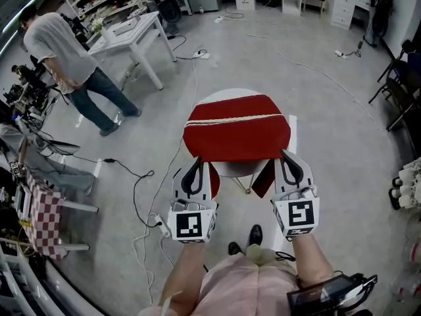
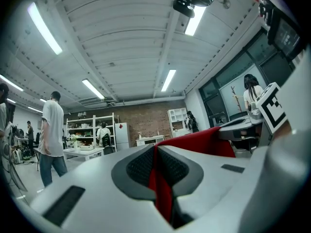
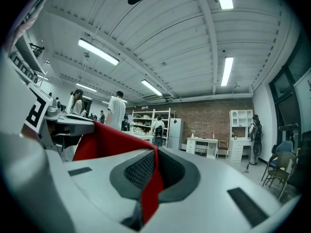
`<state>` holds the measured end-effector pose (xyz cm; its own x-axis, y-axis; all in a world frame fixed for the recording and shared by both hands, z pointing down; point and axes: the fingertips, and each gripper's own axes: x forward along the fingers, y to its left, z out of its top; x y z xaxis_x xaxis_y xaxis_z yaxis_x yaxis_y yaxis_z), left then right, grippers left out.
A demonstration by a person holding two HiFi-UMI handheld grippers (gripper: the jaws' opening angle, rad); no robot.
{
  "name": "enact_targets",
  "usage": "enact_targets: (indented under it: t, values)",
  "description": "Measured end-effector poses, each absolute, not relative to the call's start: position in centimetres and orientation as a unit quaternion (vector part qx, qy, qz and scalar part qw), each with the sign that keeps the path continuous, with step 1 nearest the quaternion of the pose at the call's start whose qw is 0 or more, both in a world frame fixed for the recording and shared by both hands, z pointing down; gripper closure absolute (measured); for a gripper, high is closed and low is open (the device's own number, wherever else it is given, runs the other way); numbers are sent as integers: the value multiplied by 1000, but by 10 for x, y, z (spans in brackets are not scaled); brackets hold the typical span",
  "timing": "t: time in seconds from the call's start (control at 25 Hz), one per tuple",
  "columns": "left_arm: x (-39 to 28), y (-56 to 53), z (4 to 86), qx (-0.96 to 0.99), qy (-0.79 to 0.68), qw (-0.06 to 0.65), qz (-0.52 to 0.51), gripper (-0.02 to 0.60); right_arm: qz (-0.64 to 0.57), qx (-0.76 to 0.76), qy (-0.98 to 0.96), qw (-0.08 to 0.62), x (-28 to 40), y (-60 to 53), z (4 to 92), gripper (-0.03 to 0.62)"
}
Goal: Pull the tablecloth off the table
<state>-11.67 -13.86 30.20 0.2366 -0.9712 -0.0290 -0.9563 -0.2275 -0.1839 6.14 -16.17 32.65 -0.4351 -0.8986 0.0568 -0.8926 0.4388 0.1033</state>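
A red tablecloth [image 1: 237, 129] with a cream stripe covers most of a small round white table [image 1: 227, 95] in the head view. My left gripper [image 1: 196, 160] is shut on the cloth's near left edge. My right gripper [image 1: 285, 155] is shut on its near right edge, where a red corner [image 1: 264, 178] hangs down. In the left gripper view red cloth [image 2: 163, 188] is pinched between the dark pads and runs off to the right. The right gripper view shows the same: red cloth [image 3: 151, 191] is clamped between the pads and stretches left toward the other gripper.
A person [image 1: 72, 64] stands at the back left beside a white table [image 1: 131, 35]. Cables [image 1: 141, 183] trail over the grey floor on the left. A checked cloth [image 1: 43, 216] hangs at the left edge. Dark chairs [image 1: 398, 87] stand at the right. My shoes [image 1: 247, 239] are just behind the table.
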Motion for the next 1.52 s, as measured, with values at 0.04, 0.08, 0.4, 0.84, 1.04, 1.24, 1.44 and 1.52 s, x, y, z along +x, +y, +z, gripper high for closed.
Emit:
enact_targets:
  t: [0.04,0.08,0.4,0.84,1.04,1.24,1.44,1.52]
  values:
    - [-117,-136,303,-782,616,81,-45,543,-29,530,-846,52,62,-159,327,569]
    - [-117,-134,305,-782,616,79,-47,543,-29,530,-846,53,62,-156,328,569]
    - [-119,-123,305,-783,616,74,-46,543,-27,532,-845,54,61,-144,327,569]
    - [-122,-109,299,-787,611,78,-41,543,-29,540,-839,52,58,-127,319,569]
    - [-123,-98,294,-791,605,83,-35,543,-36,544,-837,51,56,-114,317,569]
    - [-131,-90,292,-793,602,87,-33,543,-39,548,-834,52,49,-105,315,569]
    - [-136,-84,294,-796,599,83,-33,543,-40,550,-832,53,44,-97,316,569]
    - [-137,-82,295,-797,597,83,-32,543,-40,552,-831,55,43,-95,316,569]
